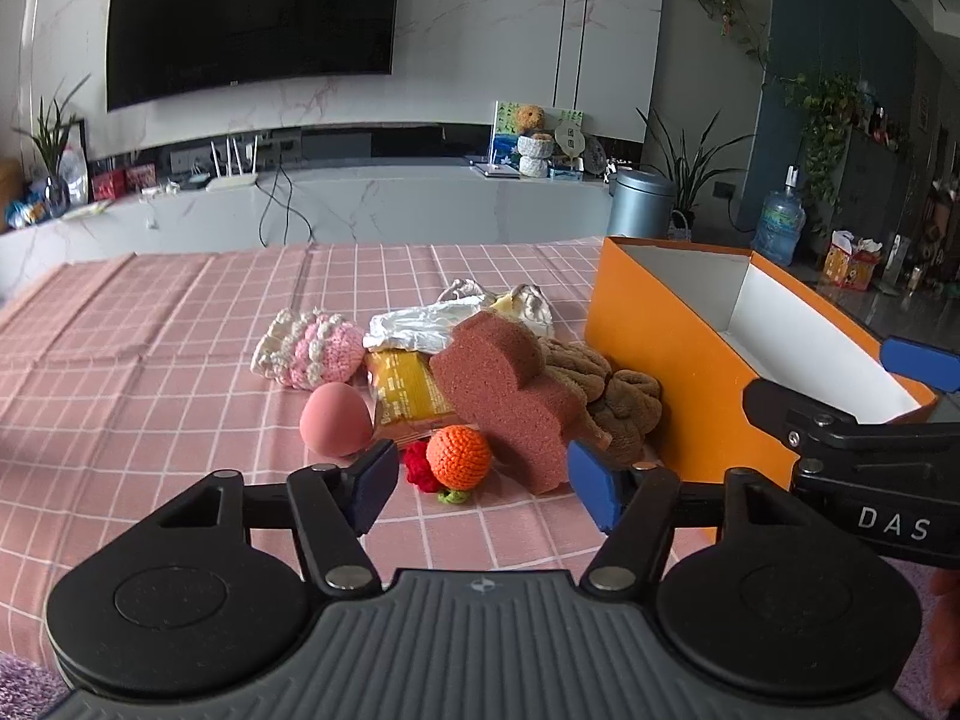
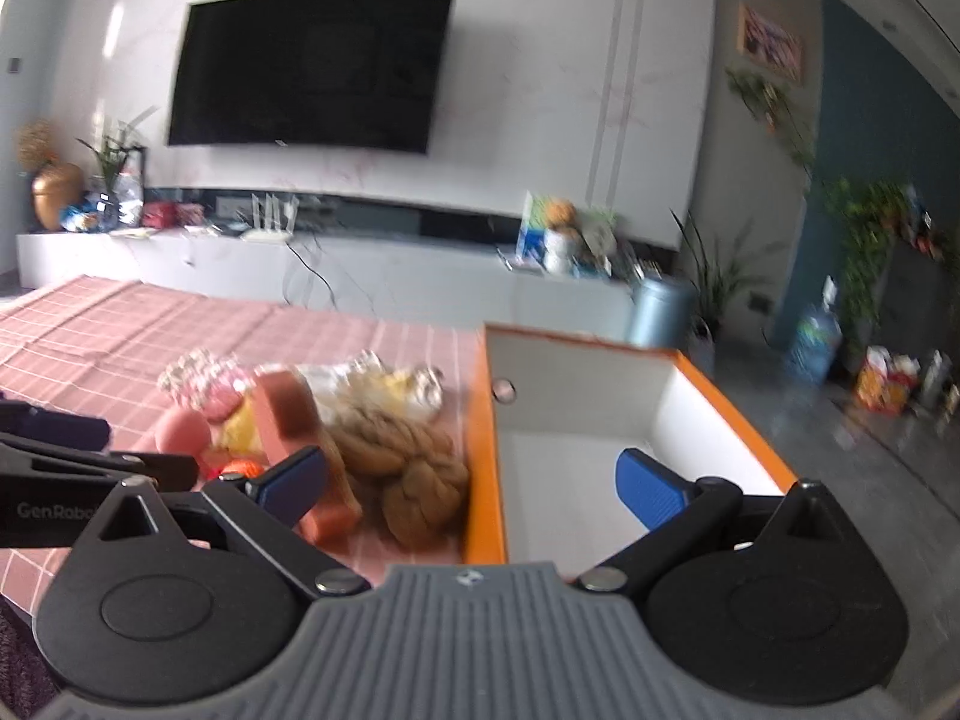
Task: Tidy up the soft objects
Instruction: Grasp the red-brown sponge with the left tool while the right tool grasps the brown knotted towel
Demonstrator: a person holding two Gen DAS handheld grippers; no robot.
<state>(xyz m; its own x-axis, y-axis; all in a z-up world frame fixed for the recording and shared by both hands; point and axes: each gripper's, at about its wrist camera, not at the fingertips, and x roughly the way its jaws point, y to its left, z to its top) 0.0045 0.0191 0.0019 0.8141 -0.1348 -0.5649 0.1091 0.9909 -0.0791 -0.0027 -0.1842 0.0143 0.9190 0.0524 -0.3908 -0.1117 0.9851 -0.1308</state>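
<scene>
A pile of soft things lies on the pink checked tablecloth (image 1: 150, 360). It holds a red-brown sponge (image 1: 510, 402), a brown plush cloth (image 1: 606, 384), a pink egg-shaped sponge (image 1: 336, 420), a pink-and-white crochet piece (image 1: 312, 348), a yellow packet (image 1: 408, 390) and a silver-white packet (image 1: 414, 324). An orange crochet ball (image 1: 459, 456) and a red crochet bit (image 1: 420, 468) sit nearest my left gripper (image 1: 485, 489). That gripper is open, its pads on either side of them and touching nothing. My right gripper (image 2: 474, 486) is open and straddles the near left wall of the orange box (image 2: 480, 450).
The orange box (image 1: 660, 372) stands right of the pile and its white inside looks bare. A cream cloth (image 1: 528, 303) lies behind the pile. Beyond the table are a low white cabinet (image 1: 420, 204), a wall television (image 1: 252, 18) and a grey bin (image 1: 642, 204).
</scene>
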